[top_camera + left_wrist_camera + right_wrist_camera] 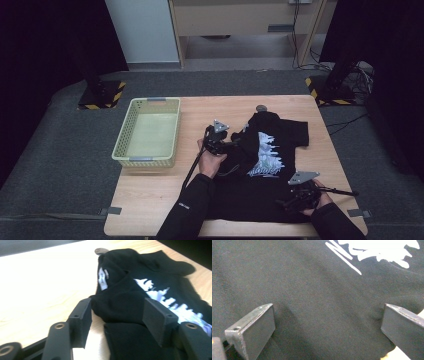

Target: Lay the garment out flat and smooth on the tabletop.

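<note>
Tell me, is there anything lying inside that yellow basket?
No. In the high view, the yellow basket left of the black T-shirt shows just its bare pale floor, with nothing lying in it.

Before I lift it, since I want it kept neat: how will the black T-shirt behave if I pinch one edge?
The black T-shirt will probably drape and sag; its left side is already folded over in soft creases. It looks light, so one tool could likely carry it. Pushed, it would likely bunch up on the wooden table.

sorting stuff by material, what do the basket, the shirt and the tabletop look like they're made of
Basket: looks like pale yellow-green plastic, with perforated lattice walls.
Shirt: black knit fabric, probably cotton; fine weave shows, with a white print.
Tabletop: light wood or wood-look laminate, with visible grain.
</note>
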